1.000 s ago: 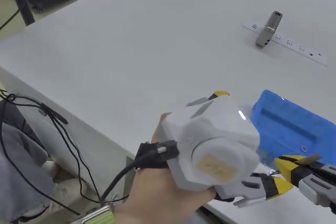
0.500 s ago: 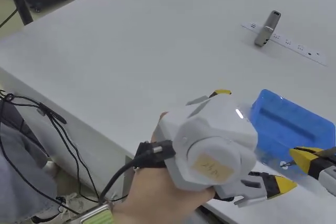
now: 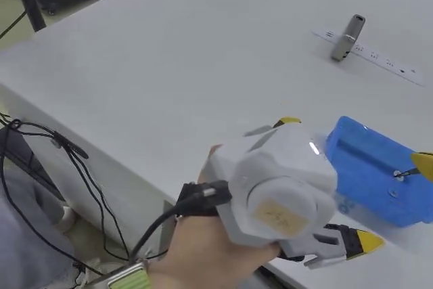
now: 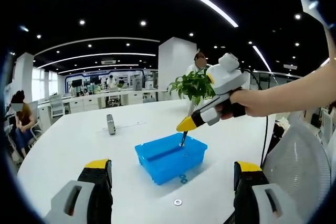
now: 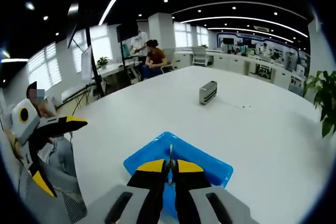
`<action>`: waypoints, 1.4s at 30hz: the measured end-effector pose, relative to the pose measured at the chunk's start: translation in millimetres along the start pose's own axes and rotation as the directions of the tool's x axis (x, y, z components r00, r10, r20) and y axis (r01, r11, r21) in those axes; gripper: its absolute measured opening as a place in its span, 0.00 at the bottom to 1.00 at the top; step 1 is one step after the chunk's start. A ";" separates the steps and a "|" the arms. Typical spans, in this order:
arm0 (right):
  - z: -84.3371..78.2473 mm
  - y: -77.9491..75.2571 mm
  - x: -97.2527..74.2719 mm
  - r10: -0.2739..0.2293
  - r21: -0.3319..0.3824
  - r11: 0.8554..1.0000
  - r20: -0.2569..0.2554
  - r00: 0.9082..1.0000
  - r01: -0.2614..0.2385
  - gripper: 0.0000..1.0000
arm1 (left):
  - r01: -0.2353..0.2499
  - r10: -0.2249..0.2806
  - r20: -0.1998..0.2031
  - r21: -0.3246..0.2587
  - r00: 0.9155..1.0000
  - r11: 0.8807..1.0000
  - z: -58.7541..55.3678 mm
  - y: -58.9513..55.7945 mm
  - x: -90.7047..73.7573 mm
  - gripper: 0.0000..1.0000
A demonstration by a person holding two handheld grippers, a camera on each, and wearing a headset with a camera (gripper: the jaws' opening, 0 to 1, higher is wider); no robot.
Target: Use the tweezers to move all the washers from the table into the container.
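Now the right gripper point(image 5: 170, 165), clenched on the tweezers point(image 5: 170, 153), has moved over the blue container point(image 4: 173, 169), seemingly to drop, while the left gripper point(image 4: 171, 169) gapes and one washer point(image 4: 178, 202) waits just nearer.

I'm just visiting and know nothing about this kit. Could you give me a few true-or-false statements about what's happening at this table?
1. The right gripper holds tweezers pointing down into the blue container. True.
2. The left gripper is clamped shut. False: its jaws stand wide apart, holding nothing.
3. A washer lies on the table, outside the container. True.
4. The container is red. False: it is blue.
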State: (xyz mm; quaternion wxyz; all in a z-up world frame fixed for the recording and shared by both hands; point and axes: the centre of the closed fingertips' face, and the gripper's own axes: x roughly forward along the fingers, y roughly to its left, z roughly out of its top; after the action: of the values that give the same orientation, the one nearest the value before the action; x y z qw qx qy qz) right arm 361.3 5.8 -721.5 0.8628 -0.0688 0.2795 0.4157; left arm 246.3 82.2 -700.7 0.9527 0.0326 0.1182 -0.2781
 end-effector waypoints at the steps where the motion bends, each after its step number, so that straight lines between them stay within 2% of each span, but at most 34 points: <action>1: -2.2 -2.9 3.3 -0.002 0.009 1.000 -0.006 1.000 0.002 0.03 | 0.000 0.000 0.000 0.000 1.000 1.000 0.1 0.1 -0.1 0.99; 4: -14.9 -13.5 13.9 -0.027 0.017 0.999 -0.062 0.998 0.028 0.03 | 0.001 -0.001 -0.006 0.001 1.000 1.000 -1.2 0.0 0.3 0.99; 16: -38.8 -17.4 36.3 -0.031 0.037 0.999 -0.133 0.991 0.037 0.03 | 0.009 -0.009 -0.021 0.008 1.000 1.000 -4.1 -1.7 1.0 0.99; 24: -38.5 -19.4 36.7 -0.043 0.050 0.998 -0.117 0.992 0.049 0.03 | 0.011 -0.010 -0.034 0.016 0.999 1.000 -6.9 -1.8 1.4 0.99; 29: -34.9 -18.3 33.8 -0.040 0.035 0.998 -0.099 0.994 0.044 0.03 | 0.008 -0.007 -0.034 0.013 0.999 1.000 -7.1 -0.9 1.2 0.99; 32: -25.8 -11.9 28.1 -0.027 0.024 0.999 -0.060 0.998 0.028 0.03 | 0.010 -0.009 -0.034 0.011 0.999 1.000 -6.9 -1.3 1.1 0.99; 35: -12.5 3.8 18.8 0.014 0.021 1.000 -0.005 1.000 -0.014 0.03 | 0.008 -0.008 -0.043 0.014 0.999 1.000 -8.7 -1.1 1.3 0.99; 37: -8.1 13.3 12.3 0.032 0.021 0.999 0.011 0.999 -0.032 0.03 | 0.010 -0.010 -0.046 0.016 0.999 1.000 -9.3 -1.5 1.4 0.99; 39: -3.8 26.1 8.0 0.076 0.040 0.996 0.038 0.996 -0.078 0.03 | 0.012 -0.011 -0.045 0.018 0.999 1.000 -8.8 -2.0 1.5 0.99; 40: -1.3 36.8 4.8 0.115 0.060 0.991 0.062 0.991 -0.119 0.03 | 0.012 -0.011 -0.045 0.017 0.999 1.000 -8.8 -2.1 1.4 0.99; 42: -4.7 52.6 0.6 0.172 0.080 0.981 0.062 0.983 -0.176 0.03 | 0.013 -0.012 -0.046 0.018 0.999 1.000 -9.2 -2.3 1.5 0.99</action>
State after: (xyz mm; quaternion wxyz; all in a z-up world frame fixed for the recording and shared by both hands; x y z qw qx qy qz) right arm 319.8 38.5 -719.7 0.8325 0.0042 0.2783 0.4790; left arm 244.4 80.7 -710.0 0.9476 0.0470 0.1378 -0.2843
